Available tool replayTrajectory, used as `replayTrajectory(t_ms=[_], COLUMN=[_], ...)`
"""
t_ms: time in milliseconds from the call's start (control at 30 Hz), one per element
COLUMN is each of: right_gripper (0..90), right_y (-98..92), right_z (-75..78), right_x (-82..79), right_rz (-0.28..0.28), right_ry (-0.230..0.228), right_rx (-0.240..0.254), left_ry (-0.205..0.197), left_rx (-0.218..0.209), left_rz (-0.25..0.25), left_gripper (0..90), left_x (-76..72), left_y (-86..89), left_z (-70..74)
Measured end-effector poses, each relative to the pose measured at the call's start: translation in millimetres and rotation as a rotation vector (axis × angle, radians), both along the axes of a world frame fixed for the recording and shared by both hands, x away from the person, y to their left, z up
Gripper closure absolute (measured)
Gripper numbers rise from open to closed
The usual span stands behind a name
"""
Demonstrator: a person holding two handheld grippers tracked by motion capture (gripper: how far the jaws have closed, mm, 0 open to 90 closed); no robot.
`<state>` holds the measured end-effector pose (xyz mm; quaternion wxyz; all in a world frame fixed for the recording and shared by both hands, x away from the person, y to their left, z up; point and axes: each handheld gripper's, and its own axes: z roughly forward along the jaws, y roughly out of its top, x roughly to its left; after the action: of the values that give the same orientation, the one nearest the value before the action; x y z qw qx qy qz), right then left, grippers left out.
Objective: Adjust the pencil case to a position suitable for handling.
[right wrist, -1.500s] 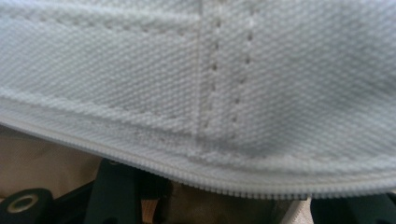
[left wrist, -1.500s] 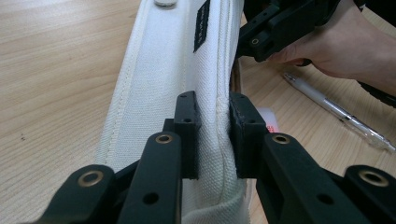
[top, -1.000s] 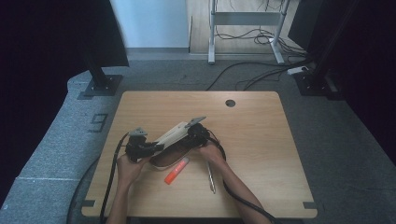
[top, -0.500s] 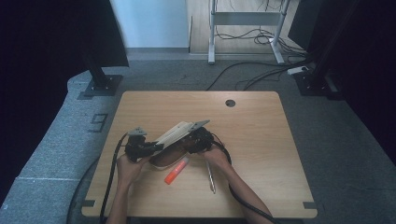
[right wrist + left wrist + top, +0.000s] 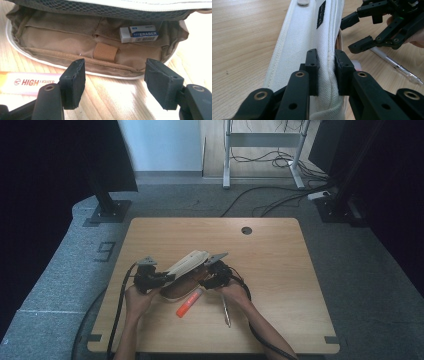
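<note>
1. The left gripper (image 5: 325,72) has its jaws clamped tight on the zip-edged lid flap of the white canvas pencil case (image 5: 312,37), w/ fabric pinched between both pads. Holding the flap up keeps the case mouth open.

2. The case sits on the light wooden table (image 5: 280,255), front-left of centre, between the two hands. Its lid tilts up toward the far side in the high view (image 5: 189,262).

3. The right gripper (image 5: 113,82) has its jaws about half open w/ nothing between them; they've just been closing a little. It hovers right in front of the open mouth, pointing into the tan-lined interior (image 5: 75,40).

4. Inside, a white rectangular eraser w/ blue print (image 5: 138,33) lies in an inner pocket near the right end, so part of the packing looks done.

5. An orange highlighter marker (image 5: 189,302) lies on the table just beside the case's front edge, near the right gripper; prob. the next item to go in.

6. A slim silver pen (image 5: 226,309) lies close by the right hand (image 5: 235,292), also outside the case.
</note>
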<state>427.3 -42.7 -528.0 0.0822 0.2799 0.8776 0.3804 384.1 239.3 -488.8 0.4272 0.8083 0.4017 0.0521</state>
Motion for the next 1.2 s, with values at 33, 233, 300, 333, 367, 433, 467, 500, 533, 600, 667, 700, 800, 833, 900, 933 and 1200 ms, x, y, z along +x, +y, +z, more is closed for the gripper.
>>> replayTrajectory(t_ms=[33,233,300,333,367,433,467,500,533,600,667,700,800,833,900,933,1200], right_gripper=[33.0,32.9,33.0,33.1,33.1,33.1,33.1,33.1,33.1,33.2,33.2,33.2,33.2,33.2,33.2,33.1,32.9], right_y=[0.0,-5.8,-8.8,-9.9,-10.5,-13.0,-14.3,-15.5,-16.9,-19.5,-22.1,-22.1,-27.1,-28.4,-30.7,-31.8,-43.6], right_z=[0.0,5.1,6.9,7.5,7.9,9.3,9.9,10.7,11.3,12.6,13.7,13.7,15.7,16.1,17.0,17.4,19.3], right_x=[0.0,-1.9,-4.6,-5.7,-6.7,-9.2,-10.0,-11.3,-12.1,-14.0,-16.1,-16.1,-20.8,-22.1,-24.9,-26.3,-37.3], right_rz=[0.000,-0.006,-0.006,-0.005,-0.006,-0.007,-0.006,-0.011,-0.011,-0.014,-0.013,-0.013,-0.012,-0.014,-0.015,-0.017,-0.030], right_ry=[0.000,-0.004,-0.008,-0.006,-0.006,-0.008,-0.010,-0.009,-0.010,-0.011,-0.007,-0.007,-0.005,-0.002,-0.003,-0.008,-0.002], right_rx=[0.000,0.014,0.018,0.017,0.016,0.014,0.016,0.016,0.019,0.020,0.021,0.021,0.025,0.025,0.023,0.020,0.035], left_ry=[0.000,0.002,0.003,0.003,0.003,0.005,0.005,0.005,0.005,0.005,0.005,0.005,0.005,0.005,0.004,0.004,0.004], left_rx=[0.000,-0.002,-0.004,-0.004,-0.003,-0.004,-0.004,-0.004,-0.004,-0.004,-0.004,-0.004,-0.004,-0.004,-0.002,-0.002,-0.002], left_rz=[0.000,0.000,-0.001,-0.001,-0.001,-0.001,-0.001,-0.001,-0.002,-0.002,-0.002,-0.002,-0.002,-0.002,-0.002,-0.002,-0.002], left_gripper=[75.7,75.7,75.6,75.6,75.6,75.6,75.6,75.6,75.6,75.6,75.6,75.6,75.6,75.6,75.6,75.6,75.5], left_x=[0.0,0.1,0.1,0.0,0.0,0.0,0.0,0.0,0.0,0.0,0.0,0.0,-0.1,-0.1,-0.2,-0.2,-0.4], left_y=[0.0,0.1,0.2,0.1,0.1,-0.1,-0.1,-0.1,-0.1,-0.1,0.0,0.0,-0.1,-0.1,-0.2,-0.2,-0.5], left_z=[0.0,-0.5,-0.8,-0.8,-0.9,-1.0,-1.0,-1.1,-1.3,-1.3,-1.4,-1.4,-1.5,-1.5,-1.4,-1.4,-1.5])
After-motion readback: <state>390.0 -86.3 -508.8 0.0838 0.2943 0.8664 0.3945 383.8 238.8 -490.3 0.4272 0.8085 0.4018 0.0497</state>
